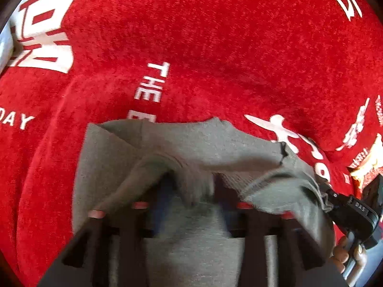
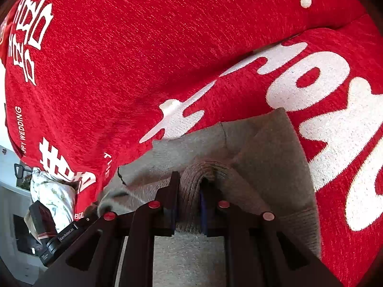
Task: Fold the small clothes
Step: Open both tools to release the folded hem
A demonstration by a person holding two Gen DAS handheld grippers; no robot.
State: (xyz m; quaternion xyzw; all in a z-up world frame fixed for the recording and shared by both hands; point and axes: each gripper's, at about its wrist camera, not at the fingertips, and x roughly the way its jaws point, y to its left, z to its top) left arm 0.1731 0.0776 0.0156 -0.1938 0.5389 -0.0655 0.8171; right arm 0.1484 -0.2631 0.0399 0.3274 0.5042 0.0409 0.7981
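The garment (image 1: 182, 141) lies on the blanket (image 1: 215, 55), which spreads beyond it on every side. The left gripper (image 1: 191, 186) and the right gripper (image 2: 190, 186) each pinch a fold at its near edge. In the right wrist view, a patterned cloth (image 2: 51, 196) sits far left, past the blanket's edge.

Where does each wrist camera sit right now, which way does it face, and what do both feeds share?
Left wrist: on the left gripper, facing down along its fingers at the grey garment pinched there; the other gripper and a hand show at right.
Right wrist: on the right gripper, facing its pinched ribbed fold; the other gripper shows lower left.
Shared: the grey garment and the red printed cloth.
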